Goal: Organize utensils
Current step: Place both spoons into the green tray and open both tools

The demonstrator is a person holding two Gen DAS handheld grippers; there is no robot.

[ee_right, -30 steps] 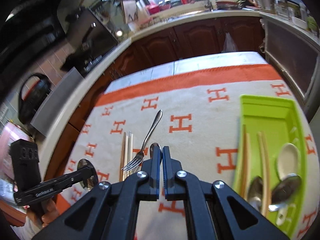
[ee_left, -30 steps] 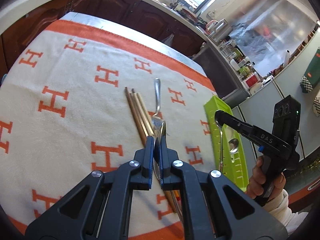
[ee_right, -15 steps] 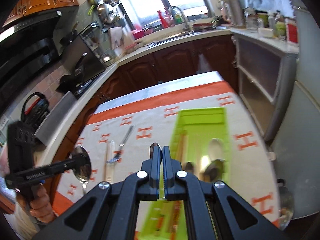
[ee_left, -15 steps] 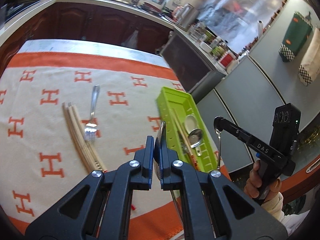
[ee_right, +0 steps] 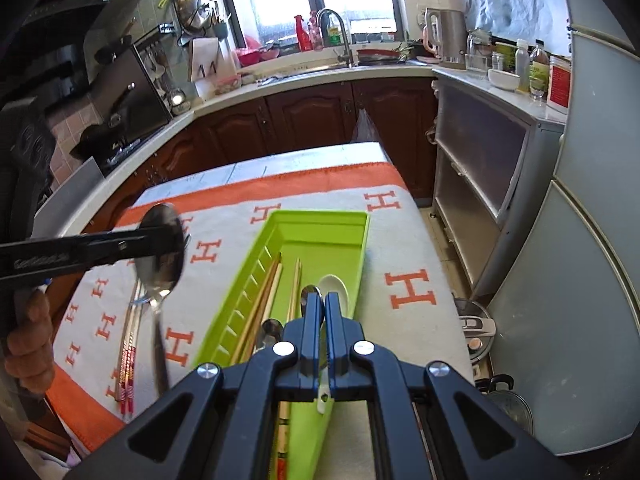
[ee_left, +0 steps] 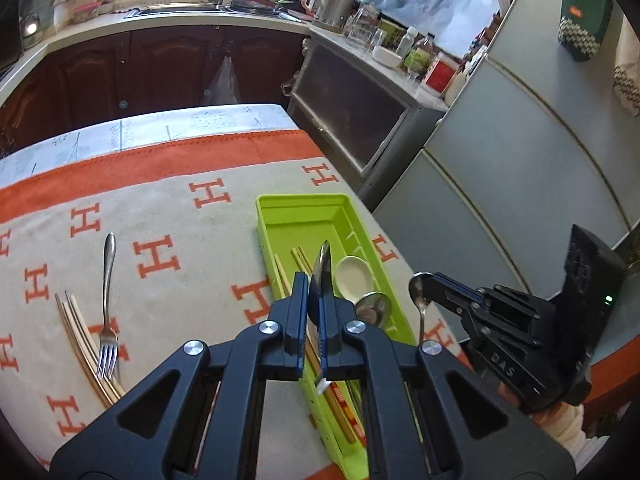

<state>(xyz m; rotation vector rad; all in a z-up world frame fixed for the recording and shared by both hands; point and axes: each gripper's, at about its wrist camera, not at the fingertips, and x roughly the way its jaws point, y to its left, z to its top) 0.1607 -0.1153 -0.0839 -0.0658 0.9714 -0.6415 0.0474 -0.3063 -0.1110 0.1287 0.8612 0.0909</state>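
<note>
Pinching 1 spoon (ee_left: pixel 322 276) edge-on, the left gripper's (ee_left: pixel 316 312) fingers hover over the green tray (ee_left: pixel 304 216); the right gripper (ee_right: pixel 323 312) clamps another spoon (ee_right: pixel 311 294), bowl past its fingertips.

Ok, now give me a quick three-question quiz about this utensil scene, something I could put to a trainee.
1. True or false: the fork lies inside the green tray.
2. The left gripper is shut on: A a fork, B a metal spoon, C chopsticks.
3. Fill in: the white spoon lies in the ___.
Key: 1 false, it lies on the cloth; 2 B; 3 tray.
</note>
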